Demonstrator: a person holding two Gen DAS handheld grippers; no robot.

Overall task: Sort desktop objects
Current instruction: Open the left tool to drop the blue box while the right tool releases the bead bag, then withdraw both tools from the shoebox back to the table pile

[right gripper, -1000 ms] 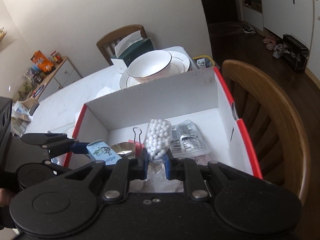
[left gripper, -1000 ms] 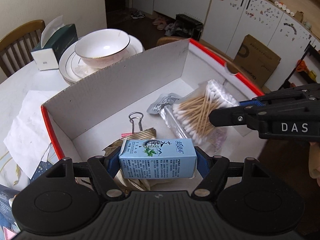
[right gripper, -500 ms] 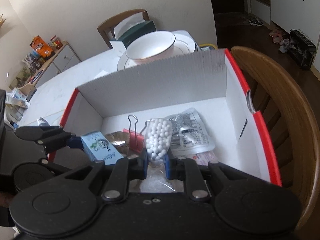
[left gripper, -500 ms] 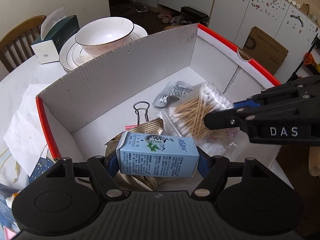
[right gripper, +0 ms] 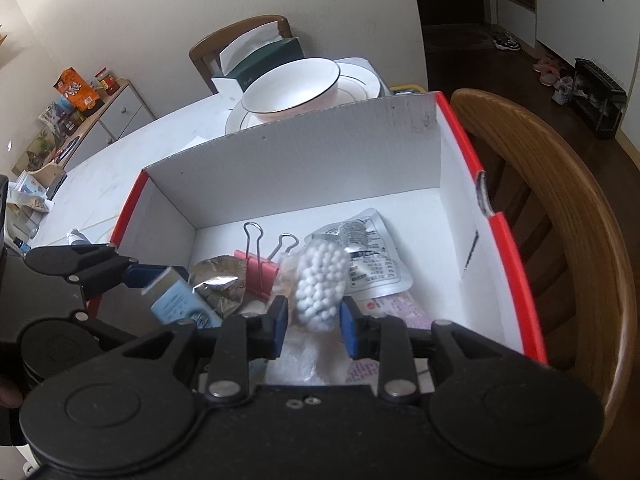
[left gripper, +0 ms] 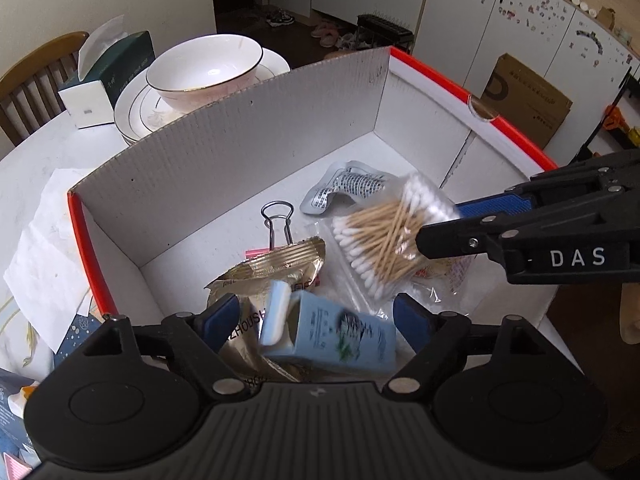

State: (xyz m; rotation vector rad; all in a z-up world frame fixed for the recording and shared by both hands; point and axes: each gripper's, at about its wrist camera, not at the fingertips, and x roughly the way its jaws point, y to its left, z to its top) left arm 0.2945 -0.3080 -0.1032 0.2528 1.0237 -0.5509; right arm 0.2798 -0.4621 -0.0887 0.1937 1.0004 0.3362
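Your left gripper (left gripper: 314, 318) spread apart around blurred light-blue carton (left gripper: 332, 334); right gripper (right gripper: 313, 320) parted beside clear cotton-swab bag (right gripper: 320, 288), over red-rimmed cardboard box (right gripper: 496, 224).

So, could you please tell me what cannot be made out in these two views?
- Blue carton: motion-blurred in both views; its print is unreadable.
- Gold snack packet: lower part hidden by the carton and left gripper.
- Pink packet: mostly hidden behind the right gripper and cotton swab bag.
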